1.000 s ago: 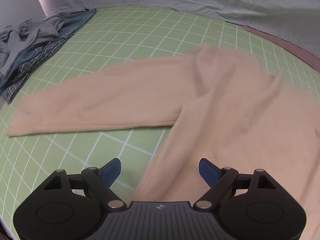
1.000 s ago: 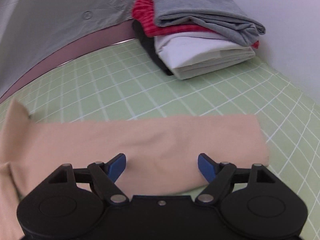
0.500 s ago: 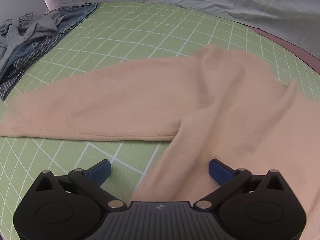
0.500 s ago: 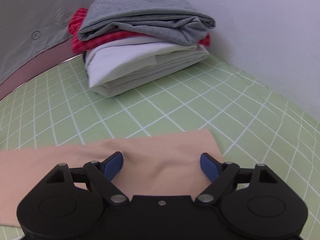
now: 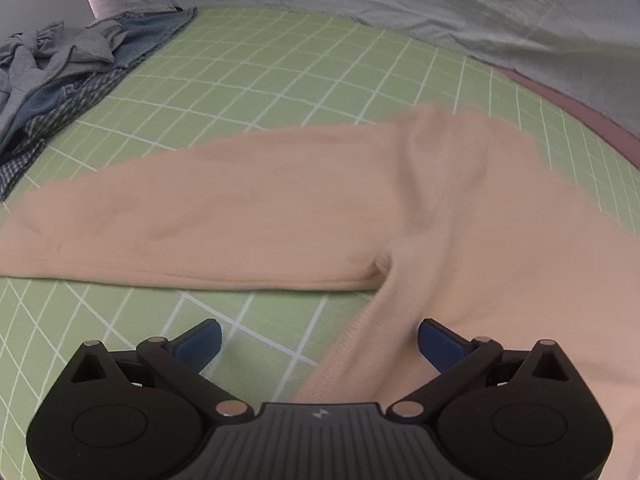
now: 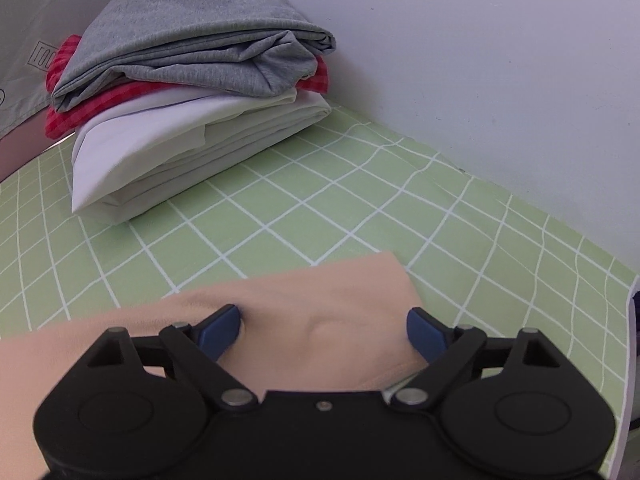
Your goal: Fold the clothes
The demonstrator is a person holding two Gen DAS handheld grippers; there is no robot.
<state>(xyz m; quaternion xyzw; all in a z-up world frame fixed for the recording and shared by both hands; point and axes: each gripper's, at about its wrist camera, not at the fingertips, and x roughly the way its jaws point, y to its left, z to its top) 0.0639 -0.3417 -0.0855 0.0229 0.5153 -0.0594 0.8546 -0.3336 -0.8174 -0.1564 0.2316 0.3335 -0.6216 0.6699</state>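
Observation:
A peach long-sleeved top (image 5: 304,204) lies spread flat on the green gridded mat (image 5: 280,72), one sleeve stretched out to the left. My left gripper (image 5: 320,344) hovers wide open over the top's side seam just below the armpit, with cloth under its right finger only. In the right wrist view the other sleeve's cuff end (image 6: 320,304) lies flat on the mat (image 6: 360,216). My right gripper (image 6: 323,334) straddles that cuff with its jaws opening; the blue pads stand apart from the cloth between them.
A heap of unfolded grey, denim and checked clothes (image 5: 60,76) sits at the mat's far left. A stack of folded clothes (image 6: 188,92), grey over red over white, stands by the white wall (image 6: 480,60). Grey sheeting (image 5: 400,4) borders the mat's far side.
The left gripper's jaws widened and it slid a little along the top. The right gripper travelled along the sleeve to its cuff end, turning toward the folded stack, and its jaws spread wider.

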